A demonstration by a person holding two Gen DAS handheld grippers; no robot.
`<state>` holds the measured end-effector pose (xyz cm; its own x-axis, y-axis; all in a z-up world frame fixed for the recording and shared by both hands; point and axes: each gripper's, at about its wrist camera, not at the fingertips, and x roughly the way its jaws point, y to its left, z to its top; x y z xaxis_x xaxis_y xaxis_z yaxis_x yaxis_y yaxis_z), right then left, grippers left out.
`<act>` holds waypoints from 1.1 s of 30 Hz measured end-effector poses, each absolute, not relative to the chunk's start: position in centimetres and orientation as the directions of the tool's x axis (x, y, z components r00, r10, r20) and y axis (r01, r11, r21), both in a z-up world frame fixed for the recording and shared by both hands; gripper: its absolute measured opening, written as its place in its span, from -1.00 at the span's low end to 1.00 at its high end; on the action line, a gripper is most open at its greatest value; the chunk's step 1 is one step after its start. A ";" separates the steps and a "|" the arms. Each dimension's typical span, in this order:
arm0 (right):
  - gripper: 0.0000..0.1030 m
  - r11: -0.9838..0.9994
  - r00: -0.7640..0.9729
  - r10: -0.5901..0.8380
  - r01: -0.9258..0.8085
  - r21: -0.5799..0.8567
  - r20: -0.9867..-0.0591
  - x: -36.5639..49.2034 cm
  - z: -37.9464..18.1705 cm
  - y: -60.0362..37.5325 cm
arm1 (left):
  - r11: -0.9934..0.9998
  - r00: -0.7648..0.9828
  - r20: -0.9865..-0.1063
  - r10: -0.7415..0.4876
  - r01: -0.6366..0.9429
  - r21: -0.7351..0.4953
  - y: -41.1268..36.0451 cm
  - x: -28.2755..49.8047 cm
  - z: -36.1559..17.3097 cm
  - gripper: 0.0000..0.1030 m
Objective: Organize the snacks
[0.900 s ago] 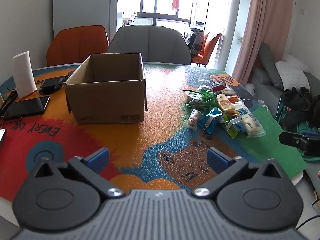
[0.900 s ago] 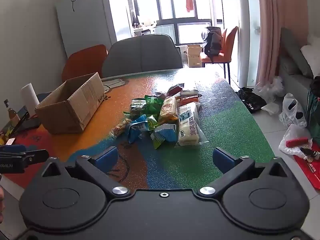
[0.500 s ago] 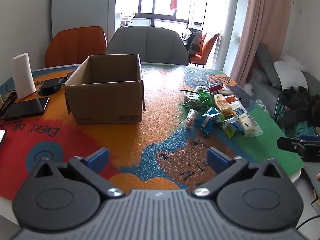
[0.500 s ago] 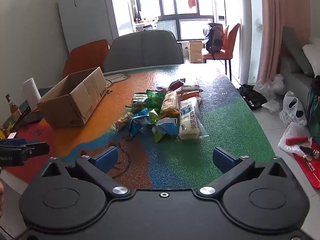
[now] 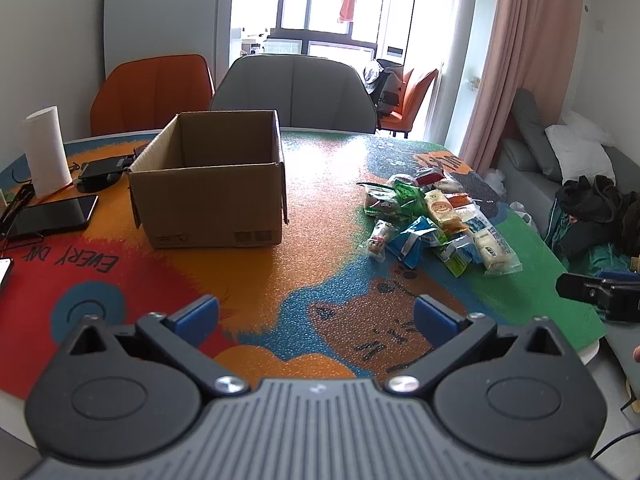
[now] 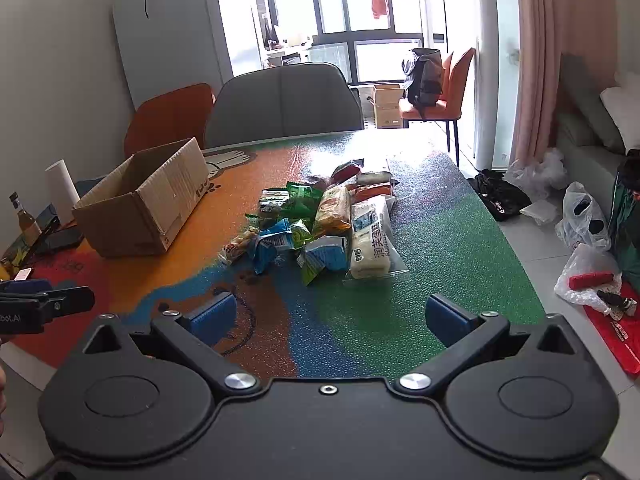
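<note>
White paper roll stood upright beside a dark phone lying flat; grey chair and orange chair sat behind table.

Both grippers' jaws wide (empty)

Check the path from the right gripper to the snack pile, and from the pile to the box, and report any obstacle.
Nothing visible blocks either. Bare table mat lies between the open right gripper and the snack pile, and between the pile and the open-topped cardboard box.

Wrist cams, downward, shared table w/ snacks
</note>
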<state>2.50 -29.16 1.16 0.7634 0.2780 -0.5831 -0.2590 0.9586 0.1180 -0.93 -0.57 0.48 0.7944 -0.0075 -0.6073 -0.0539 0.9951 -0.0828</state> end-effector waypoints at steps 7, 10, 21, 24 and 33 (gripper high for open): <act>1.00 0.958 0.766 0.281 -0.262 0.119 -0.578 2.5 1.2 -29.3 | 0.995 0.799 -0.601 -0.005 -0.057 -0.083 -0.2 -0.5 0.8 1.00; 1.00 0.959 0.768 0.275 -0.258 0.115 -0.579 2.5 1.2 -29.3 | 0.994 0.800 -0.600 -0.005 -0.059 -0.087 -0.1 -0.5 1.0 1.00; 1.00 0.963 0.776 0.268 -0.238 0.128 -0.571 2.4 1.2 -29.5 | 0.994 0.795 -0.607 -0.013 -0.053 -0.091 -0.3 -0.6 0.7 1.00; 1.00 0.964 0.777 0.265 -0.237 0.124 -0.572 2.3 1.2 -29.5 | 0.995 0.797 -0.604 -0.017 -0.048 -0.091 -0.3 -0.7 0.7 1.00; 1.00 0.964 0.781 0.263 -0.239 0.119 -0.566 2.1 1.3 -29.2 | 0.994 0.800 -0.599 -0.021 -0.047 -0.098 -0.5 -0.9 1.0 1.00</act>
<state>2.11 -29.21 1.33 0.7811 0.2633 -0.5662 -0.2389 0.9638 0.1187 -0.87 -0.47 1.01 0.8002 -0.0212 -0.5993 -0.0470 0.9941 -0.0980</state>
